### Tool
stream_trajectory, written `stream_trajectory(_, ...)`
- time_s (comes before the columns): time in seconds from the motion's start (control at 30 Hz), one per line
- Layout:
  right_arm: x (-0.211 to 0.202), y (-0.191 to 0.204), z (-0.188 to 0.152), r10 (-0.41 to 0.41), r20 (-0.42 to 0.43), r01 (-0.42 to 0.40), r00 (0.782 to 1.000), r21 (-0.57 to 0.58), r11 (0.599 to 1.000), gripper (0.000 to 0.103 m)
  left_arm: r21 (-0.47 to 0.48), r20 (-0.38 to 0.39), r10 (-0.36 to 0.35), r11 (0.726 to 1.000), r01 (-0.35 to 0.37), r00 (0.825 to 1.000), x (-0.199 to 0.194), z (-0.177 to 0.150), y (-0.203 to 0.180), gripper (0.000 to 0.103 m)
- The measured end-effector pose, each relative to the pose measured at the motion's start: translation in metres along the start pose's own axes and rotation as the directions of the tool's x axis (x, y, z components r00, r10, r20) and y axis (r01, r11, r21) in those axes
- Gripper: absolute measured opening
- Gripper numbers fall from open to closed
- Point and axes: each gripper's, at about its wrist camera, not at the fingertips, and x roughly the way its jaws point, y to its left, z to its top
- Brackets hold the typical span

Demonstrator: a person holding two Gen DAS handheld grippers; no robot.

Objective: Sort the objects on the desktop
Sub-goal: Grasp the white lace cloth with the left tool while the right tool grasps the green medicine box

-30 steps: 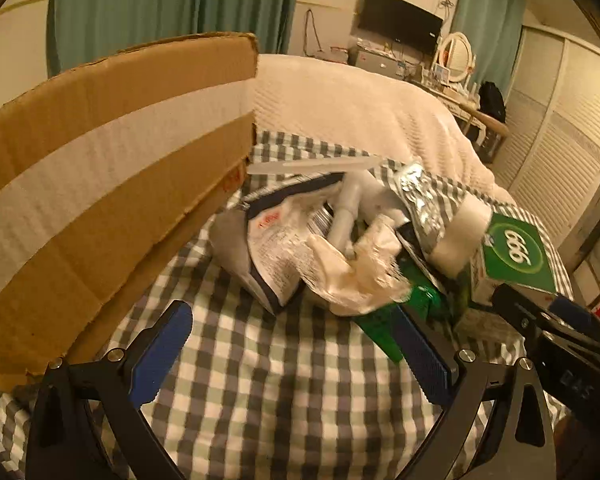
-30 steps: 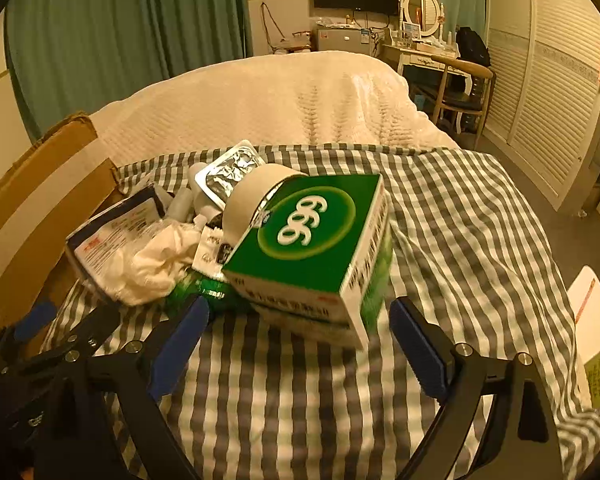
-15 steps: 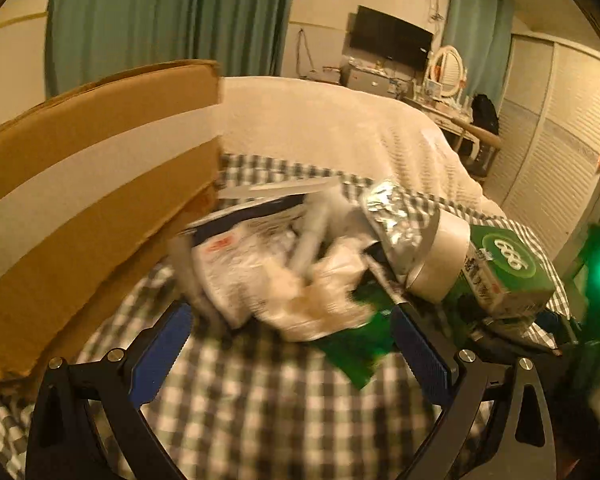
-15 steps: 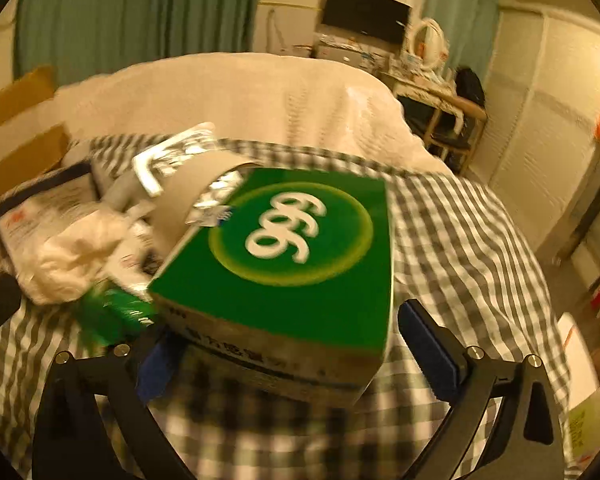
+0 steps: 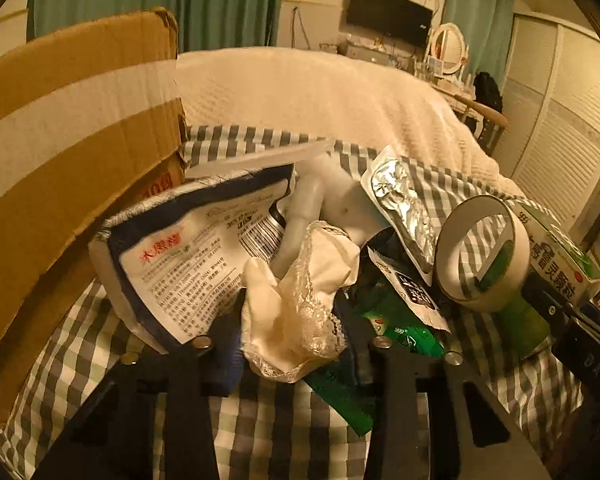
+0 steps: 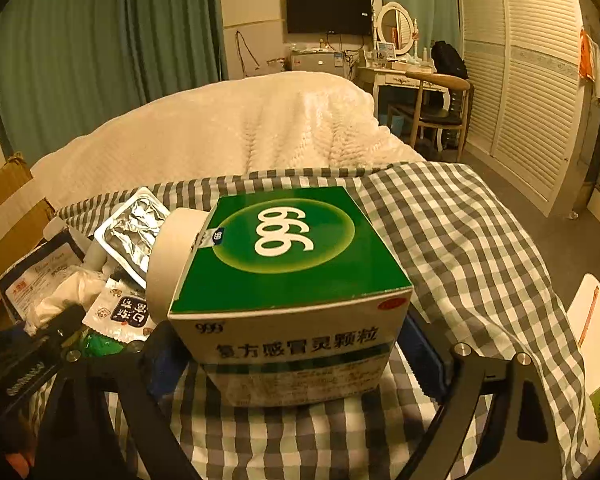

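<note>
My left gripper [image 5: 292, 356] is closing on a crumpled white lace cloth [image 5: 296, 312] at the front of the pile, and both pads touch it. Behind the cloth lie a white printed pouch [image 5: 188, 264], a white bottle [image 5: 312, 200], a foil blister pack [image 5: 400, 204], a green sachet [image 5: 404, 332] and a roll of tape [image 5: 480, 252]. My right gripper [image 6: 296, 360] straddles the green and white 999 medicine box [image 6: 292, 256]. Its jaws are closing, and the blue pads lie against the box's two sides. The tape roll [image 6: 172, 256] leans on the box's left side.
A big open cardboard box [image 5: 60, 160] stands at the left of the pile. Everything rests on a grey checked cloth [image 6: 460, 240] over a bed with a white quilt [image 6: 260, 120]. The floor, a wardrobe and a desk with a chair lie to the right.
Both grippers moved forward into the pile. The left jaws went from wide open to closed on the white cloth. The green box now sits between the right fingers.
</note>
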Motion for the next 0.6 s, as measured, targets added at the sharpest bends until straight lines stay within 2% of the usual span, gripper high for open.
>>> stream_trajectory(0.03, 0.000, -0.001, 0.000, 0.009, -0.001, -0.008, 1.000, 0.002, 1.000, 0.090, 0.002, 0.007, -0.016, 1.000, 0.016, 1.000, -0.003, -0.001, 0.000, 0.028)
stream_trajectory(0.07, -0.001, -0.001, 0.000, 0.014, -0.001, -0.014, 1.000, 0.004, 1.000, 0.079, 0.005, 0.005, -0.023, 1.000, 0.023, 1.000, -0.005, 0.000, 0.000, 0.024)
stream_trajectory(0.17, -0.004, -0.003, 0.003, 0.030, 0.005, -0.030, 1.000, 0.009, 1.000, 0.078, 0.006, 0.001, -0.031, 0.999, 0.031, 1.000, -0.010, 0.001, 0.001, 0.019)
stream_trajectory(0.5, -0.049, -0.020, 0.017, 0.038, 0.153, -0.040, 0.987, 0.013, 0.999, 0.077, -0.007, 0.001, -0.064, 0.998, 0.064, 0.998, -0.054, 0.003, 0.005, 0.019)
stream_trajectory(0.6, -0.056, -0.020, 0.018, 0.037, 0.143, -0.038, 0.989, -0.001, 0.999, 0.077, 0.020, 0.027, -0.063, 0.998, 0.063, 0.998, -0.074, 0.004, 0.004, 0.019)
